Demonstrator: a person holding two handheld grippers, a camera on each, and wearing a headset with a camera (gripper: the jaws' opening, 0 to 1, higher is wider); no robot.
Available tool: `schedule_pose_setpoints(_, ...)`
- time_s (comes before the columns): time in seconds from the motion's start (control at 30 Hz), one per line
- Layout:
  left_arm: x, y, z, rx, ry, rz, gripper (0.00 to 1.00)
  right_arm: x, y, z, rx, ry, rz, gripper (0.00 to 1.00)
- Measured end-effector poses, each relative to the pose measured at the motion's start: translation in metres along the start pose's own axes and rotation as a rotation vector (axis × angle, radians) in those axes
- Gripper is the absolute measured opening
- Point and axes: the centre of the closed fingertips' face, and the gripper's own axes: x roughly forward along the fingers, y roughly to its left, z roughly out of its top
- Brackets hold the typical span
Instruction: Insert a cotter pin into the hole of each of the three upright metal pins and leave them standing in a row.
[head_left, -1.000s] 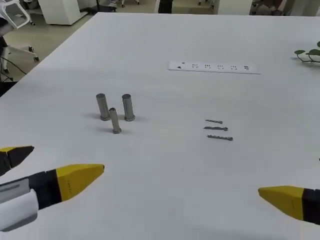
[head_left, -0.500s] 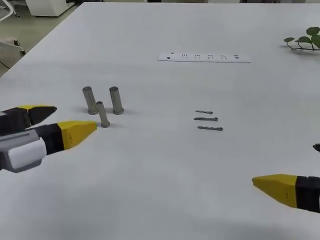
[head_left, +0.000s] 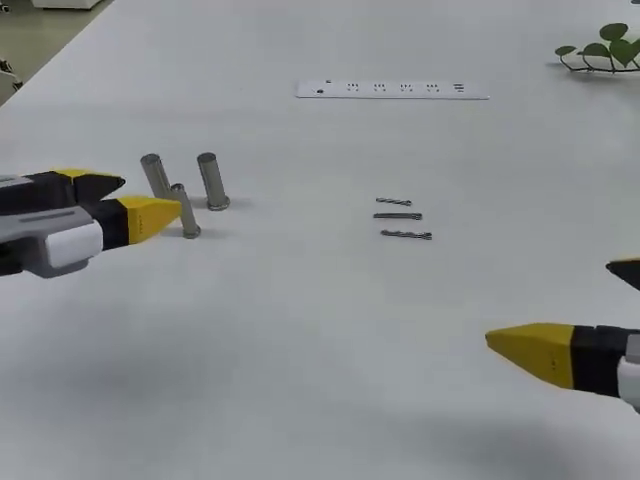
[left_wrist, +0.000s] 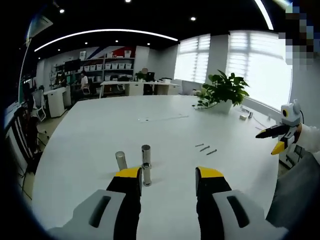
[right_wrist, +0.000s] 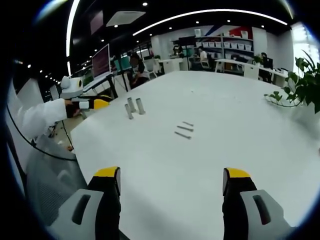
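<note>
Three upright metal pins (head_left: 184, 210) stand in a tight cluster on the white table, left of centre. They also appear in the left gripper view (left_wrist: 146, 165) and the right gripper view (right_wrist: 134, 106). Three cotter pins (head_left: 397, 216) lie side by side to their right, flat on the table (left_wrist: 205, 148) (right_wrist: 183, 129). My left gripper (head_left: 150, 197) is open, its yellow tips right beside the nearest pin, with nothing held (left_wrist: 169, 173). My right gripper (head_left: 550, 303) hovers open at the near right, well short of the cotter pins (right_wrist: 171, 175).
A white power strip (head_left: 392, 90) lies further back on the table. A leafy plant (head_left: 600, 50) sits at the far right edge. Bare table surface (head_left: 320, 330) stretches between the two grippers. Desks and shelves fill the room behind.
My left gripper has risen from the near left edge up to the cluster of metal pins. The right gripper has stayed near the lower right. The pins and cotter pins have not moved.
</note>
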Motion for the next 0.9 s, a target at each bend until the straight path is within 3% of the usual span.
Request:
schedule_pose_setpoints(0.23, 0.024, 0.022, -0.014, 0.009, 0.040, 0.017, 0.37, 0.002, -0.001, 0.000, -0.008, 0.009, -0.008, 0.81)
schedule_pose_setpoints(0.37, 0.035, 0.030, -0.020, -0.019, 0.057, 0.029, 0.34, 0.001, 0.000, 0.001, -0.010, 0.008, -0.006, 0.81)
schedule_pose_setpoints(0.47, 0.044, 0.025, -0.021, -0.029, 0.056, 0.026, 0.31, 0.003, -0.001, -0.001, -0.007, 0.009, -0.003, 0.81)
schedule_pose_setpoints(0.6, 0.053, 0.032, -0.024, -0.036, 0.063, 0.043, 0.28, 0.004, -0.001, -0.005, -0.001, 0.020, -0.001, 0.81)
schedule_pose_setpoints(0.9, 0.066, 0.031, -0.043, 0.017, 0.137, 0.044, 0.22, 0.004, 0.000, -0.005, 0.003, 0.023, 0.003, 0.80)
